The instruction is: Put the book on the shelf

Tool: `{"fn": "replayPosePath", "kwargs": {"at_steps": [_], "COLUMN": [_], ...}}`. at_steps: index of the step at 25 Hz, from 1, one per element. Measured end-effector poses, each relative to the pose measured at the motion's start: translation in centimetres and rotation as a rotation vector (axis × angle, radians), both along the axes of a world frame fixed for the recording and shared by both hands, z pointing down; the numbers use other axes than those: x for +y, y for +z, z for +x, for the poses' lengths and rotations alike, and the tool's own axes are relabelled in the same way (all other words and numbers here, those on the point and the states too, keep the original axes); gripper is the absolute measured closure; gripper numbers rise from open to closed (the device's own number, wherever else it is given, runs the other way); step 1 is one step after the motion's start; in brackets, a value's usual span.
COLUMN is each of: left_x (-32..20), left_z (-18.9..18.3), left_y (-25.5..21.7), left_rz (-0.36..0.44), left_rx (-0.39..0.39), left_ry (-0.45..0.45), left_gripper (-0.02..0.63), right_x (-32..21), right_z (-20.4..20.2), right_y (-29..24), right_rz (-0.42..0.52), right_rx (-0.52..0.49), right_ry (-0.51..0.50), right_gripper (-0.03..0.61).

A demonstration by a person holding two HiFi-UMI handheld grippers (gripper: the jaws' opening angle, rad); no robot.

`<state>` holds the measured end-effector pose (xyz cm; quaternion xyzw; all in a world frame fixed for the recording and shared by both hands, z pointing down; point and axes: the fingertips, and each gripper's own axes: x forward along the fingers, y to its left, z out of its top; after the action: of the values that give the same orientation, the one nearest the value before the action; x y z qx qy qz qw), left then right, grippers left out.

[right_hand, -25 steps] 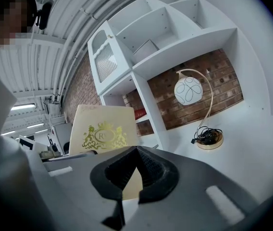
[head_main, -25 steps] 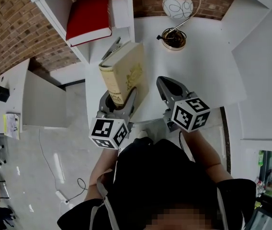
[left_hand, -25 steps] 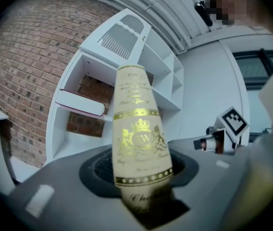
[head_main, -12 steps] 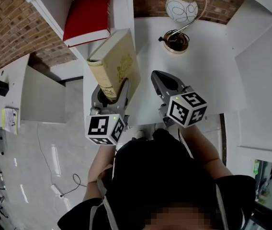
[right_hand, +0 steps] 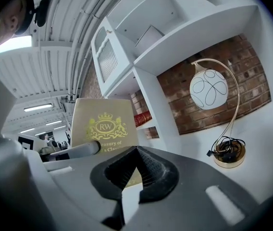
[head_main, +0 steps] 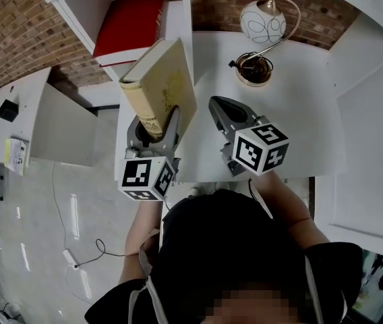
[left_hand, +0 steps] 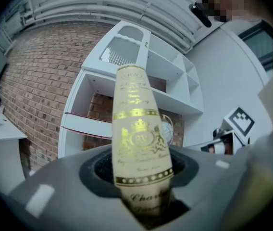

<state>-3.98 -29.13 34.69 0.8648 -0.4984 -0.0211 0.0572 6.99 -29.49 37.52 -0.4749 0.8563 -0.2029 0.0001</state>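
A cream hardback book [head_main: 159, 90] with gold print stands upright in the air, spine toward me, in front of the white shelf [head_main: 186, 9]. My left gripper [head_main: 156, 123] is shut on the book's lower end, and the spine [left_hand: 139, 138] rises between its jaws [left_hand: 144, 207]. The book's top reaches level with the shelf's lower compartment, where a red book [head_main: 129, 22] lies flat. My right gripper [head_main: 218, 105] is shut and empty, just right of the book over the white table. From the right gripper [right_hand: 126, 178], the book's cover [right_hand: 104, 124] shows at left.
A globe lamp [head_main: 263, 23] on a brass base [head_main: 253, 69] stands on the white table [head_main: 299, 113] at the back right, also visible as the lamp [right_hand: 208, 89]. A brick wall [head_main: 16, 39] lies behind the shelf. A lower white desk [head_main: 16, 123] is at left.
The left gripper has carried the book up and a little left, closer to the shelf front. The right gripper has drifted slightly left alongside it.
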Motion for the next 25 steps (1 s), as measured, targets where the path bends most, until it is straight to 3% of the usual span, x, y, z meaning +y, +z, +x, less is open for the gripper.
{"fn": "replayPosePath", "kwargs": {"at_steps": [25], "left_x": [-3.4], "left_z": [0.3], "left_y": [-4.8], "left_rz": [0.129], "left_rx": [-0.034], "left_ry": [-0.125], "left_gripper": [0.393], "right_x": [-2.6], "right_z": [-2.1], "right_y": [-1.6], "right_rz": [0.042], "right_rx": [-0.020], "right_ry": [-0.199], "right_gripper": [0.584]}}
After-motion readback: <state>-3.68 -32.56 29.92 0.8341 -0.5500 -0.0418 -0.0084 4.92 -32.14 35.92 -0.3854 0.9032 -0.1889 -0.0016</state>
